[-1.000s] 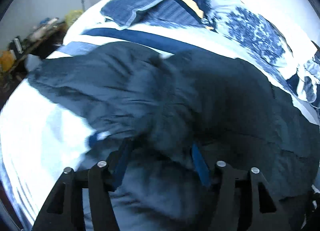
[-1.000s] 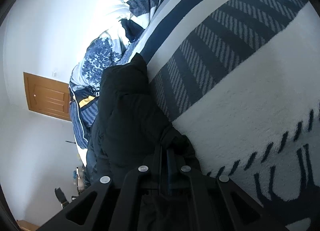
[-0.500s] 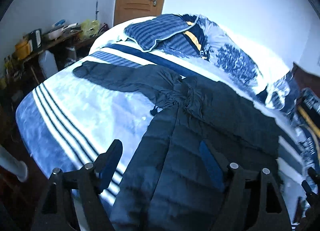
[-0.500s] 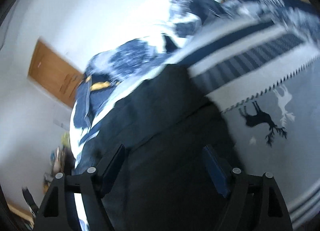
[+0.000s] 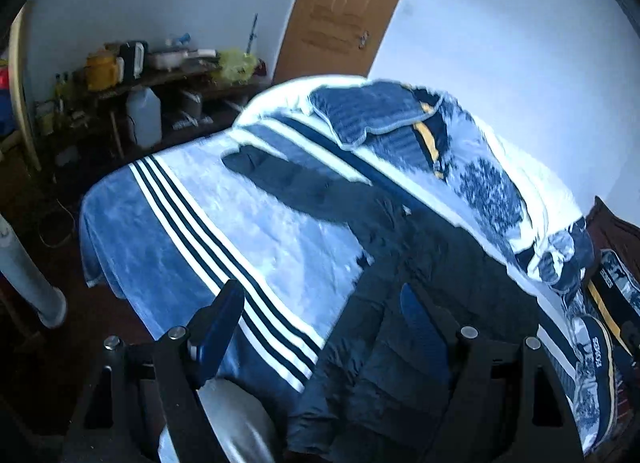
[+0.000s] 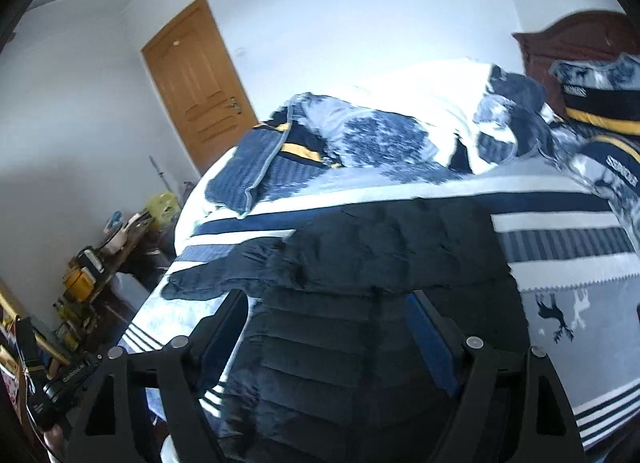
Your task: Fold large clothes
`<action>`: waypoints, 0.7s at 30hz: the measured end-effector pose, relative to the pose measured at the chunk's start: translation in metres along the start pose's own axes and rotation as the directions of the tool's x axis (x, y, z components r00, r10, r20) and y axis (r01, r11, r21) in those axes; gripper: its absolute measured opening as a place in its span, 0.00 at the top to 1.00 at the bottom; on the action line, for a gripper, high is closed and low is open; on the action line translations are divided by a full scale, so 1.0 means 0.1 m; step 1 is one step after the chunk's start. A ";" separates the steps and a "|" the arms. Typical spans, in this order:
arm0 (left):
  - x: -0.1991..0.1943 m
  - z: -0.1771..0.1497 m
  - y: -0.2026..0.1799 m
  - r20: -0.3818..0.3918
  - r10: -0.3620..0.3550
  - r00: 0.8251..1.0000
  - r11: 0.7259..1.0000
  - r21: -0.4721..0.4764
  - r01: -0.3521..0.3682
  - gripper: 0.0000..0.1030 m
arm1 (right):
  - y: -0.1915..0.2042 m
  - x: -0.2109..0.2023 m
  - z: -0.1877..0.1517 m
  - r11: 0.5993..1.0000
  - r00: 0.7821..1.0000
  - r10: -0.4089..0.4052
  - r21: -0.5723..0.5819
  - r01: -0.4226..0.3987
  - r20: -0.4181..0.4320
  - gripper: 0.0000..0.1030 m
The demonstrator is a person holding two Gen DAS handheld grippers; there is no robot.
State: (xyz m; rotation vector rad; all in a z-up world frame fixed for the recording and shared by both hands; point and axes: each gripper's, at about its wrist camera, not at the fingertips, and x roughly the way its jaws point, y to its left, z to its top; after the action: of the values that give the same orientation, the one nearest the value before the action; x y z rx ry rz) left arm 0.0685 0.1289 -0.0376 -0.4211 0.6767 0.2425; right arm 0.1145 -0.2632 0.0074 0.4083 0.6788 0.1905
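Note:
A large dark quilted jacket (image 5: 404, 303) lies spread on the striped blue and white bedspread (image 5: 208, 223), one sleeve (image 5: 288, 179) stretched toward the far left. It also shows in the right wrist view (image 6: 360, 303), its hem hanging over the bed's near edge. My left gripper (image 5: 320, 319) is open and empty, raised well above the near edge of the bed. My right gripper (image 6: 328, 323) is open and empty, held above the jacket's lower part.
A heap of folded quilts and a pillow (image 5: 400, 123) lies along the far side of the bed. A cluttered side table (image 5: 140, 75) with a plastic jug stands at the left. A wooden door (image 5: 344, 11) is behind. A dark headboard (image 6: 576, 39) stands at the right.
Both grippers let go of the jacket, opened and pulled back and up from the bed. The jacket now lies flat with its sleeve stretched out.

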 end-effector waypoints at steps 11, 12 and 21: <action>-0.07 0.25 0.25 0.051 0.031 0.998 0.999 -0.022 -0.030 0.20 | 0.70 0.15 0.24 0.996 0.998 0.061 -0.060 -0.062 -0.020 0.19; -0.04 0.26 0.26 0.047 0.037 0.998 0.999 -0.020 -0.036 0.20 | 0.74 0.20 0.27 0.995 0.997 0.078 -0.063 -0.079 -0.025 0.19; 0.61 0.41 0.53 -0.053 0.020 0.998 0.996 -0.087 -0.025 0.20 | 1.09 0.81 0.37 0.974 0.979 0.169 -0.132 -0.183 -0.109 0.16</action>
State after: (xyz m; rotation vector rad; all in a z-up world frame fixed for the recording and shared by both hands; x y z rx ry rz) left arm 0.1188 0.1998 -0.0640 -0.5051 0.7243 0.2838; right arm 0.1958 -0.1515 0.0340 0.3246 0.7204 0.4273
